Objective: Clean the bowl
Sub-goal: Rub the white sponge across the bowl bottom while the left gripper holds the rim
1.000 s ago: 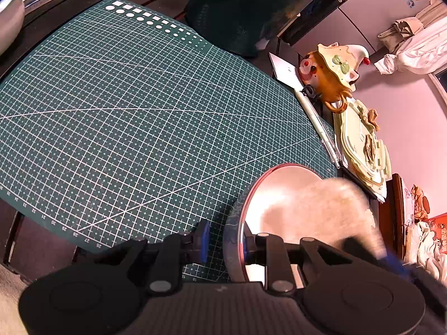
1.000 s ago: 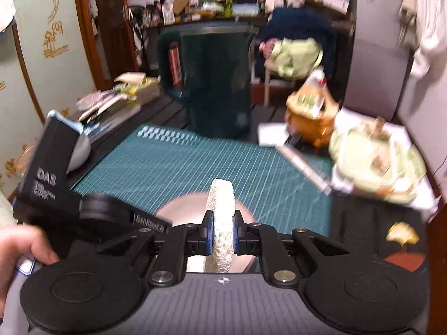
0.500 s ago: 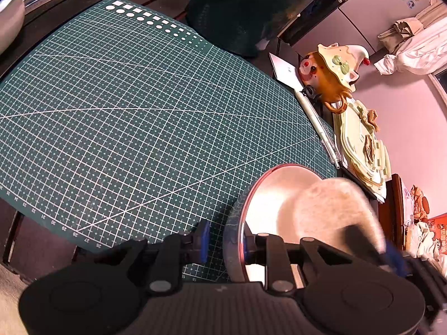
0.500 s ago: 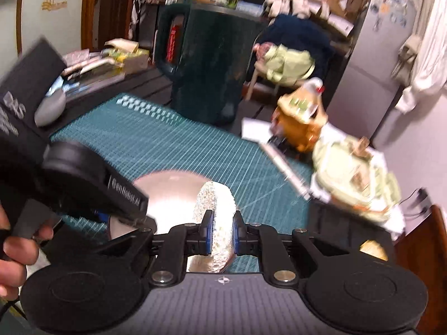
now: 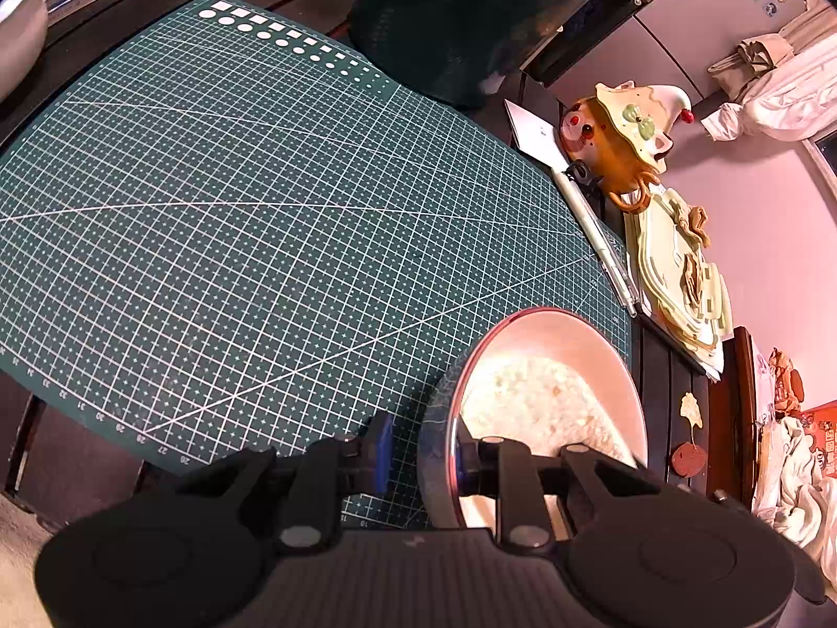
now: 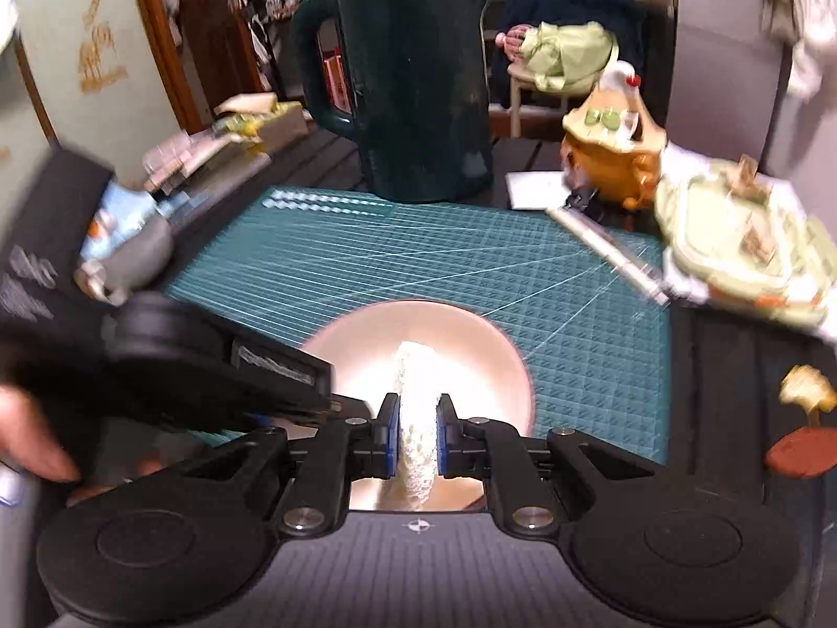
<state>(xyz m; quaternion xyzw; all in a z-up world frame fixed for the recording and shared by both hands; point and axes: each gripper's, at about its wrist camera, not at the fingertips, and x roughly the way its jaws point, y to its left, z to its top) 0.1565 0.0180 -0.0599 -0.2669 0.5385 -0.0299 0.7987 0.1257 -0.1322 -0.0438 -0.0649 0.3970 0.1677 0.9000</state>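
Observation:
A pink-lined bowl (image 5: 554,345) with a dark outside sits at the near right corner of the green cutting mat (image 5: 251,220). My left gripper (image 5: 423,450) is shut on the bowl's near rim, one finger outside and one inside. My right gripper (image 6: 416,434) is shut on a white sponge (image 6: 416,392), which stands on edge inside the bowl (image 6: 471,345). The sponge (image 5: 539,408) shows as a pale patch low in the bowl in the left wrist view. The left gripper's body (image 6: 209,366) fills the left of the right wrist view.
A dark green kettle (image 6: 413,89) stands at the mat's far edge. An orange figurine (image 6: 612,152), a pen (image 5: 596,240) and a pale green tray (image 5: 680,272) lie to the right of the mat. Books and clutter sit at the left (image 6: 230,141).
The sponge has swept from the bowl's right side down toward its near bottom. The right gripper has swung around over the bowl. The left gripper and bowl have stayed put.

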